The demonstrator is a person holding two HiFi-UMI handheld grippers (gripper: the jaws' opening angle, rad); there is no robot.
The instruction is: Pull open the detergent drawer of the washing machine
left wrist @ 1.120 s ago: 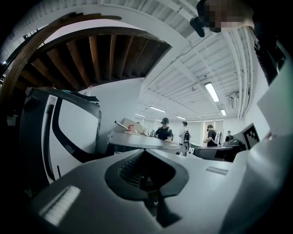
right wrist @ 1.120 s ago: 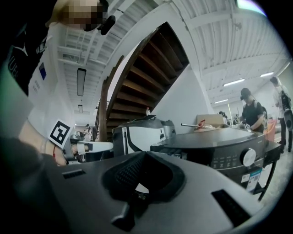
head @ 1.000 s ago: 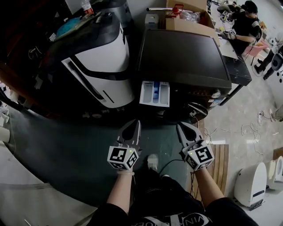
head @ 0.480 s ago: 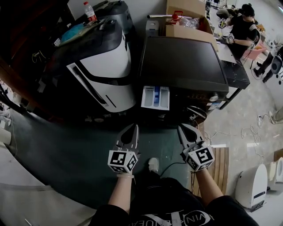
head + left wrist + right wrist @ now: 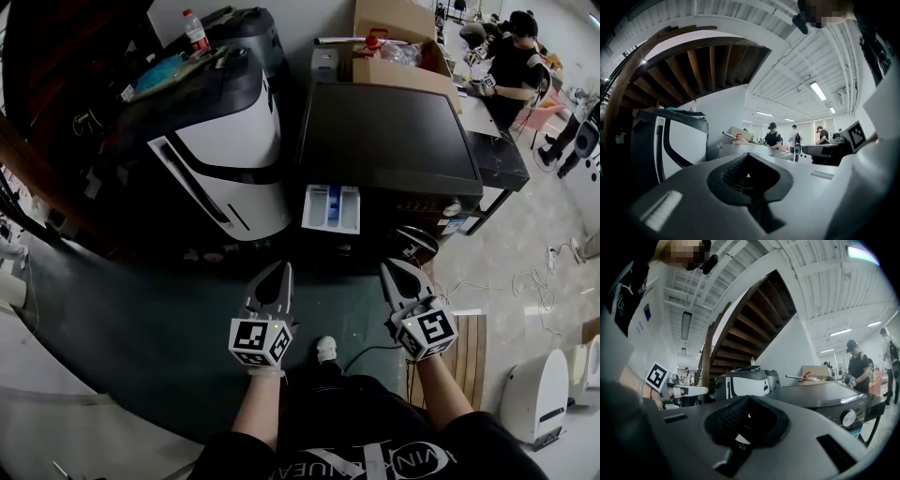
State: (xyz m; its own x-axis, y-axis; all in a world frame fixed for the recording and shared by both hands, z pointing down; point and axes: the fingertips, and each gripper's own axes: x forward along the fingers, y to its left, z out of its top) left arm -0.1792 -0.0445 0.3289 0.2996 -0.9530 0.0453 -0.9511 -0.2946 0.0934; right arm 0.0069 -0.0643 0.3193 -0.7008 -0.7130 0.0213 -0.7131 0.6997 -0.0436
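Note:
The dark washing machine (image 5: 389,141) stands ahead of me, and its white and blue detergent drawer (image 5: 331,208) sticks out of the front at the upper left. My left gripper (image 5: 279,268) is held back from the machine, over the green floor, shut with nothing in it. My right gripper (image 5: 390,266) hangs level beside it, also shut and empty, below the machine's door. In the left gripper view the left gripper (image 5: 747,155) has its jaws together. In the right gripper view the right gripper (image 5: 747,397) points toward the machine's top (image 5: 820,397) and dial (image 5: 848,418).
A white and black appliance (image 5: 220,159) stands left of the machine, under a wooden stair. A cardboard box (image 5: 398,58) sits behind it. A wooden slat board (image 5: 466,347) and cables lie on the floor at the right. People (image 5: 517,56) work at a table at the back right.
Both grippers have risen a little and stayed shut and side by side. The drawer stands out of the machine as before.

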